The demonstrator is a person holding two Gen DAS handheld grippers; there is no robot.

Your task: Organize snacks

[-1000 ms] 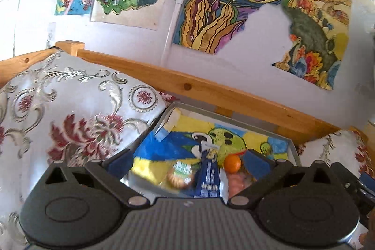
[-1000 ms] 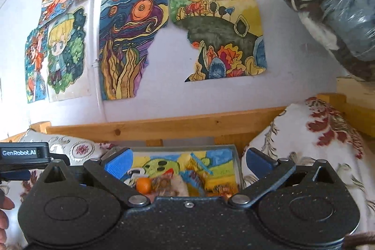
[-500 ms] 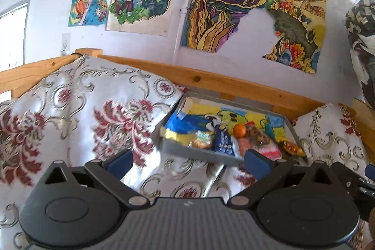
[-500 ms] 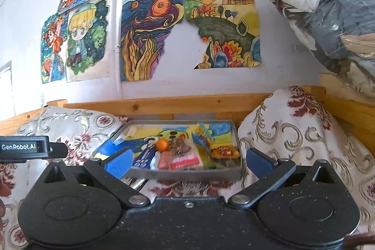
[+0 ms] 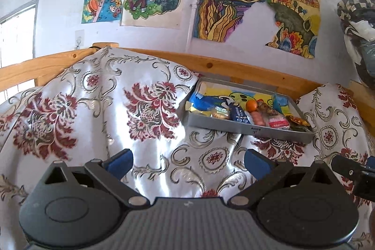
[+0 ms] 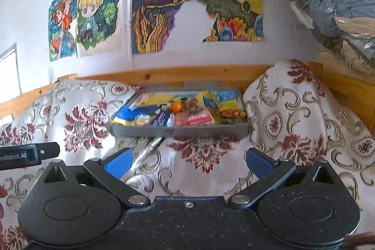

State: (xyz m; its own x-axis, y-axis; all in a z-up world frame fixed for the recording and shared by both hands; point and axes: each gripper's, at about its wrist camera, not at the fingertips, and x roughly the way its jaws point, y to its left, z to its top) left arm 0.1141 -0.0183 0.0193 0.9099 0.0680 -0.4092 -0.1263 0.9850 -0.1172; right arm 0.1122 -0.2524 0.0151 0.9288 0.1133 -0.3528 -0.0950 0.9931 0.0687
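Your left gripper [image 5: 188, 162] and your right gripper [image 6: 187, 162] both have their blue-padded fingers spread wide with nothing between them, hovering over the shiny white cloth with dark red flowers [image 5: 150, 114]. The shallow grey metal tray [image 6: 180, 131] sits well ahead of both on that cloth, against the wooden rail [image 6: 187, 74]. Its snacks lie packed together: a small round orange fruit [image 6: 176, 106], a blue packet [image 5: 239, 113] and a red-and-white packet [image 6: 200, 118]

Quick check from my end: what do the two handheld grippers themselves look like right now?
Both match: left gripper and right gripper have black bodies, round pivot discs, silver rivets and blue finger pads. The left one's side carries a white "GenRobot.AI" label.
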